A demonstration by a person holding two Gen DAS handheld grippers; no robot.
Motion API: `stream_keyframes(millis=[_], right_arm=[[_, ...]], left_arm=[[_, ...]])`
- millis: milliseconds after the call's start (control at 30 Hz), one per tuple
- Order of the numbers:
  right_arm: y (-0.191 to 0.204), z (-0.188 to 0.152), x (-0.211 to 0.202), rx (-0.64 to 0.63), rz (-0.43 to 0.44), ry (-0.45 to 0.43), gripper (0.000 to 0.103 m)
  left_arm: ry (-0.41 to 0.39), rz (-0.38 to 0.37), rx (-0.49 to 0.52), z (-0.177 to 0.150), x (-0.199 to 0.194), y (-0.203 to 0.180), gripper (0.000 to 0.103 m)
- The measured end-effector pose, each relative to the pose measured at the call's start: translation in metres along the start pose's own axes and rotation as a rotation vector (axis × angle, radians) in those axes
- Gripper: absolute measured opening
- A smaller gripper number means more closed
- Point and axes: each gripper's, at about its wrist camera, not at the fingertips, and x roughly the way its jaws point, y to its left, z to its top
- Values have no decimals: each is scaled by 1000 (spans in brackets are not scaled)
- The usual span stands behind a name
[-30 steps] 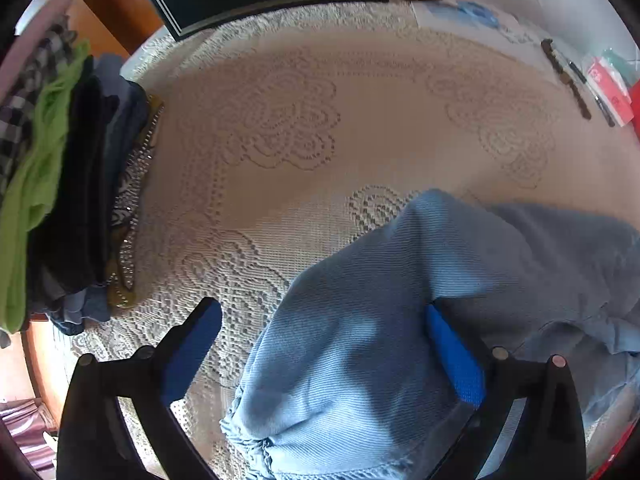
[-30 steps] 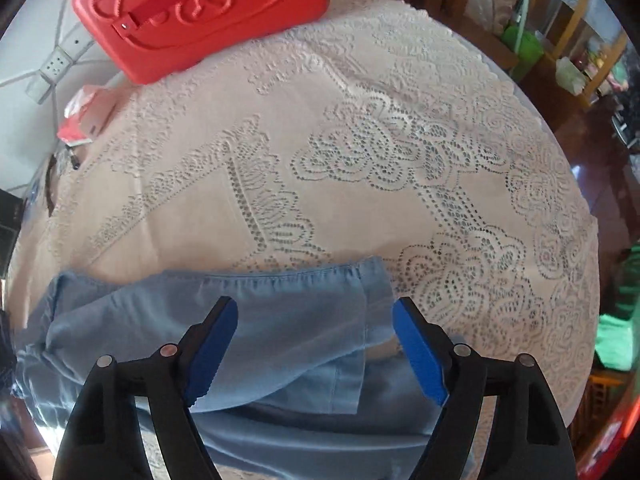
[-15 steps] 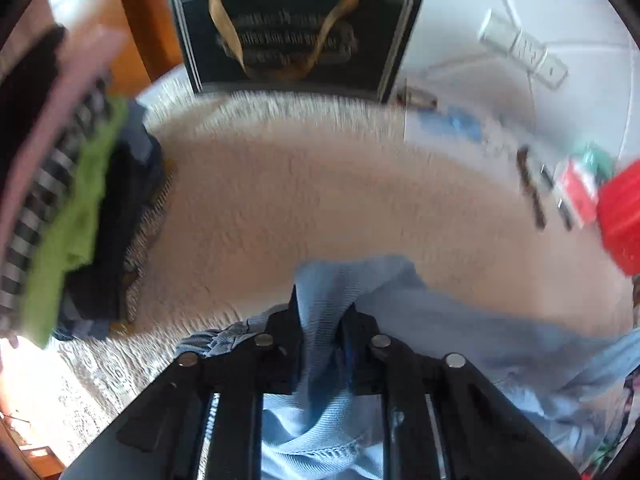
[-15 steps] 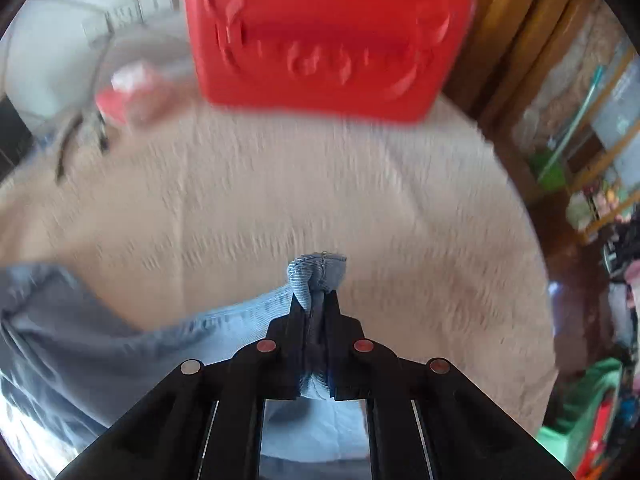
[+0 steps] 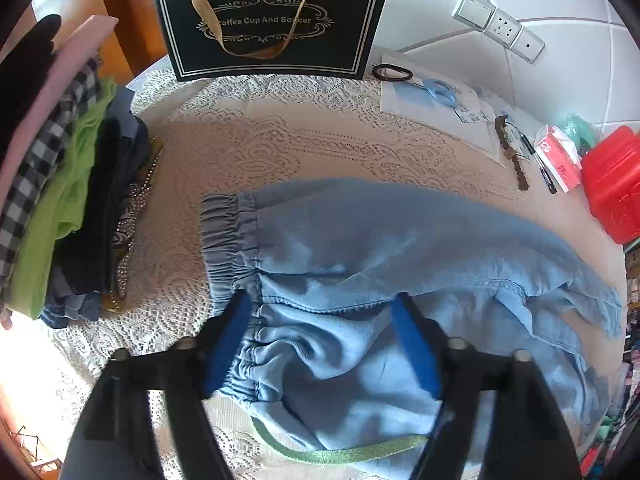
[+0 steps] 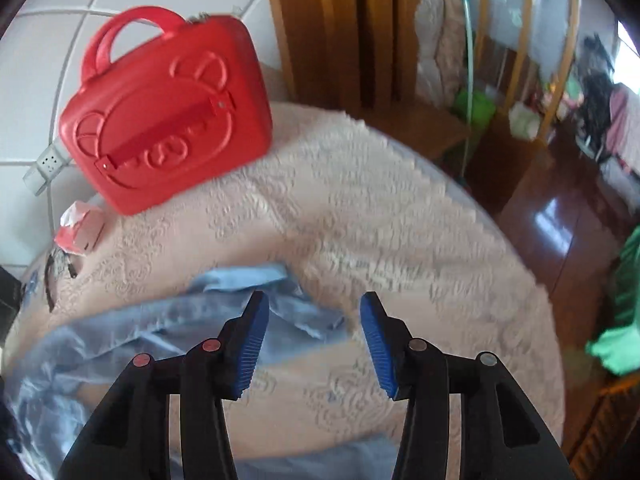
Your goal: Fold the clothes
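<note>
"Coffee Cup And Saucer" in pale lettering on the dark gift bag (image 5: 272,20) at the table's back edge

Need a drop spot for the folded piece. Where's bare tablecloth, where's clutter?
Bare lace tablecloth lies between the black gift bag, the stacked clothes pile and the light-blue elastic-waist trousers. More beyond the trouser hem, right of the red bear-embossed case. Crowded: the far strip with scissors, pens and tissue pack.
</note>
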Motion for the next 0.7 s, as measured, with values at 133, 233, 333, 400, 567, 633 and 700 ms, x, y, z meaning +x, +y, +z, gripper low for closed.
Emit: stream_keyframes(millis=[133, 233, 333, 400, 567, 633, 700], right_arm=[[14, -3, 24, 22, 56, 143, 47], [26, 8, 36, 88, 131, 206, 49], [38, 22, 48, 142, 160, 241, 49], [48, 31, 59, 152, 167, 265, 49], [68, 49, 98, 202, 109, 311, 49], [76, 52, 120, 192, 56, 350, 44], [89, 54, 132, 141, 29, 363, 2]], left_arm=[[26, 41, -42, 14, 26, 8, 83], [60, 88, -68, 22, 47, 17, 83], [92, 117, -97, 23, 64, 30, 82], [117, 131, -114, 21, 76, 38, 83], [164, 51, -179, 14, 94, 51, 68], [163, -5, -181, 15, 90, 47, 32], [155, 12, -175, 21, 82, 42, 27]])
